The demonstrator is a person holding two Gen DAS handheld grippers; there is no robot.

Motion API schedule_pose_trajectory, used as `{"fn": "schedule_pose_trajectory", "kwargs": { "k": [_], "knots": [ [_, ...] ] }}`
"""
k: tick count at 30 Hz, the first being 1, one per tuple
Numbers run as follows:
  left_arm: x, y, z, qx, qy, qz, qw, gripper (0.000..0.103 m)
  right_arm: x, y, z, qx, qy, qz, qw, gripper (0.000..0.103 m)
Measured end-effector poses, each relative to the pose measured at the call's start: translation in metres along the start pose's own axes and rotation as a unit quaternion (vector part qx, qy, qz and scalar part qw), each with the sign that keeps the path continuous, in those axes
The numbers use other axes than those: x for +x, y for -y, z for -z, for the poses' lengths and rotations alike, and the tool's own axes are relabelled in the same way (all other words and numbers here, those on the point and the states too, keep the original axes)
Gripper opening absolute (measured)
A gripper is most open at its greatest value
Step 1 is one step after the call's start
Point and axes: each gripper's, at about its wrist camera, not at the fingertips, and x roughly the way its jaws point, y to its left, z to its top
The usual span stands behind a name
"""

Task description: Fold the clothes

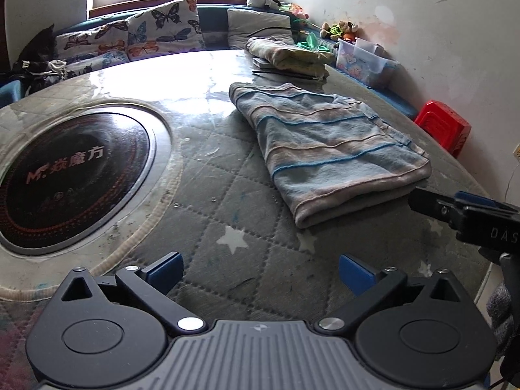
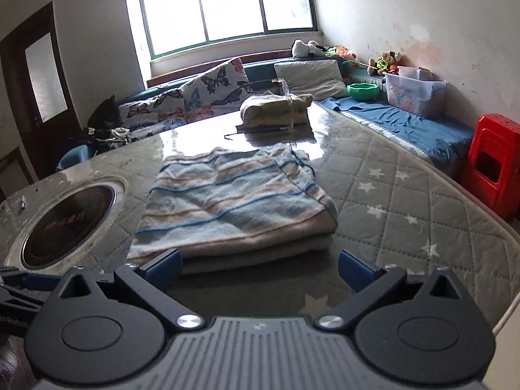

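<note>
A folded blue and beige striped cloth (image 1: 328, 149) lies flat on the quilted star-pattern table cover (image 1: 227, 201); it also shows in the right wrist view (image 2: 234, 201). My left gripper (image 1: 260, 274) is open and empty, hovering over the table cover to the near left of the cloth. My right gripper (image 2: 260, 271) is open and empty, just in front of the cloth's near folded edge. The right gripper also shows at the right of the left wrist view (image 1: 455, 211), beside the cloth's near right corner.
A round black induction cooktop (image 1: 65, 178) is set into the table at the left. A folded yellowish bundle (image 1: 289, 55) lies at the table's far side. Behind are butterfly cushions (image 1: 130, 35), a clear plastic box (image 1: 364, 58), a red stool (image 1: 445, 126) and a green bowl (image 2: 362, 91).
</note>
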Motion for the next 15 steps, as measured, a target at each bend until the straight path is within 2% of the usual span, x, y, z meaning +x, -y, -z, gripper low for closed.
{"fn": "schedule_pose_trajectory", "kwargs": {
  "k": [15],
  "knots": [
    [-0.0096, 0.0086, 0.0095, 0.013, 0.009, 0.001, 0.9999, 0.103, -0.0066, -0.0022, 0.0117, 0.003, -0.002, 0.012, 1.0, 0.103]
  ]
}}
